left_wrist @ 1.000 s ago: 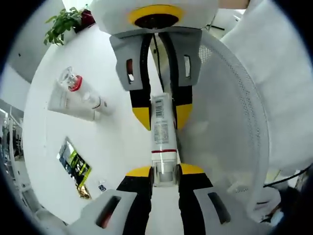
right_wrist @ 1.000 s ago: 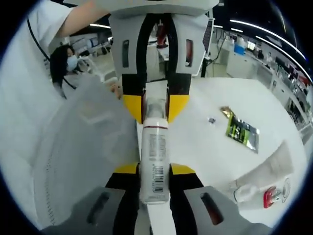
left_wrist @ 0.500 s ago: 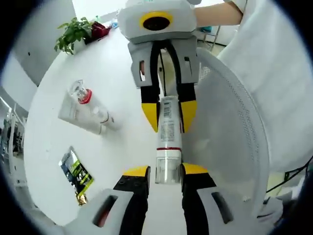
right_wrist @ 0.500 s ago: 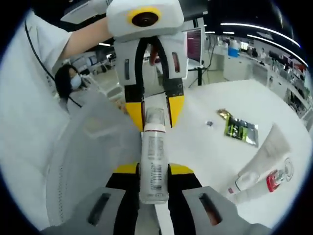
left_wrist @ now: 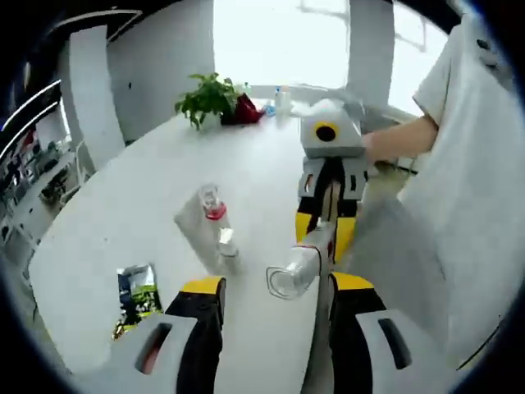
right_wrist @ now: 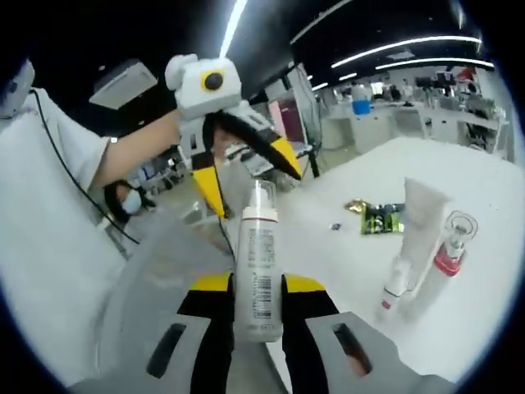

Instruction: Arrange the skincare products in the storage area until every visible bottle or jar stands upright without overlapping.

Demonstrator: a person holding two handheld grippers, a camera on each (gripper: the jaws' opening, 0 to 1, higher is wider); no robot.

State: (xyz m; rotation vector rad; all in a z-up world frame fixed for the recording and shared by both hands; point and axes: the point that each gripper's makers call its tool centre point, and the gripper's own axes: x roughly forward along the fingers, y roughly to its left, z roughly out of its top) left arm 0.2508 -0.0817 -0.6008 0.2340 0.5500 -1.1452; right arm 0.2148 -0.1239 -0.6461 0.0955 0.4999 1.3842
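On the white table (right_wrist: 484, 271), two tubes (right_wrist: 414, 238) lie beside one packet (right_wrist: 379, 219).

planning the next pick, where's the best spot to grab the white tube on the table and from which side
Grip the white tube across its flat body, just above the cap. In the right gripper view it stands cap-down on the table, with the red-collared bottle close on its right. Probably come from its open left side, the jaws closing on the tube's two broad faces.
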